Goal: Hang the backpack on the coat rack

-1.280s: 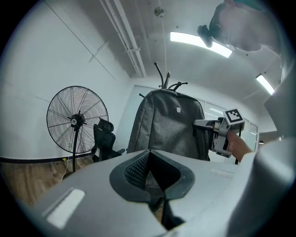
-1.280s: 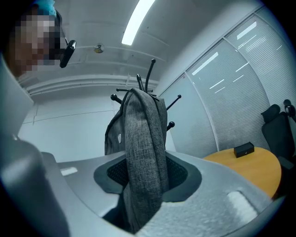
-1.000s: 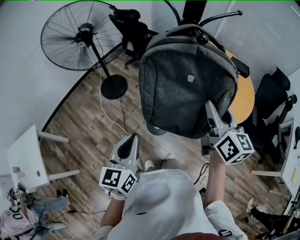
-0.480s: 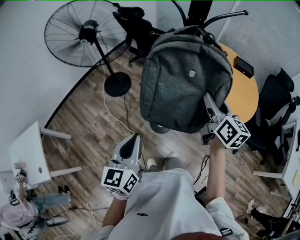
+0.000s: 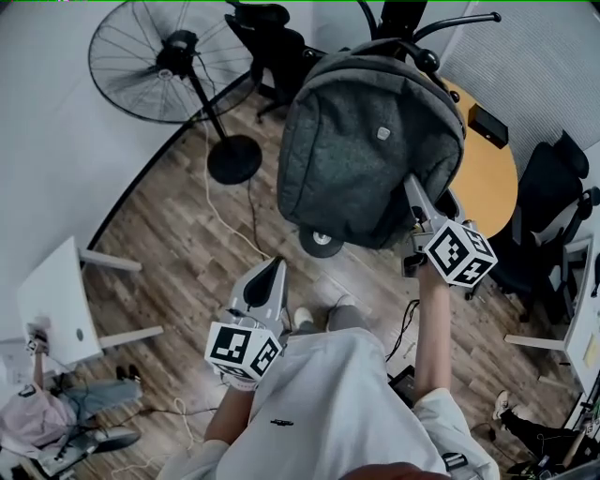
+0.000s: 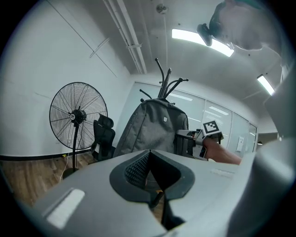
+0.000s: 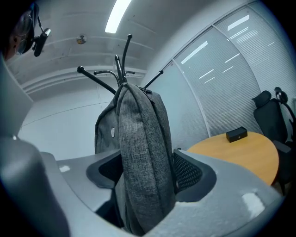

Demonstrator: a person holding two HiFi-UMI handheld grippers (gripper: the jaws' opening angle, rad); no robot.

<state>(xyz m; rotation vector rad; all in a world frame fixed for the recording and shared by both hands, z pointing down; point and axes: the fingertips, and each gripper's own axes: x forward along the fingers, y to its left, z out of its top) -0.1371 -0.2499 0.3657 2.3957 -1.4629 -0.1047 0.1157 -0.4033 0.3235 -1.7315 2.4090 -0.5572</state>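
One grey fabric backpack (image 5: pixel 370 141) is hanging over open brown wood floor (image 5: pixel 178 244); right gripper (image 5: pixel 412 187) jaws are spreading round its edge, left gripper (image 5: pixel 272 267) jaws pressing together.

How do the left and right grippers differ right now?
The right gripper is up at the backpack; the left gripper sits lower, clear of it. The right gripper's jaws have just been opening and stand wide around the backpack's edge; the left gripper's jaws are together, empty. Both point toward the coat rack.
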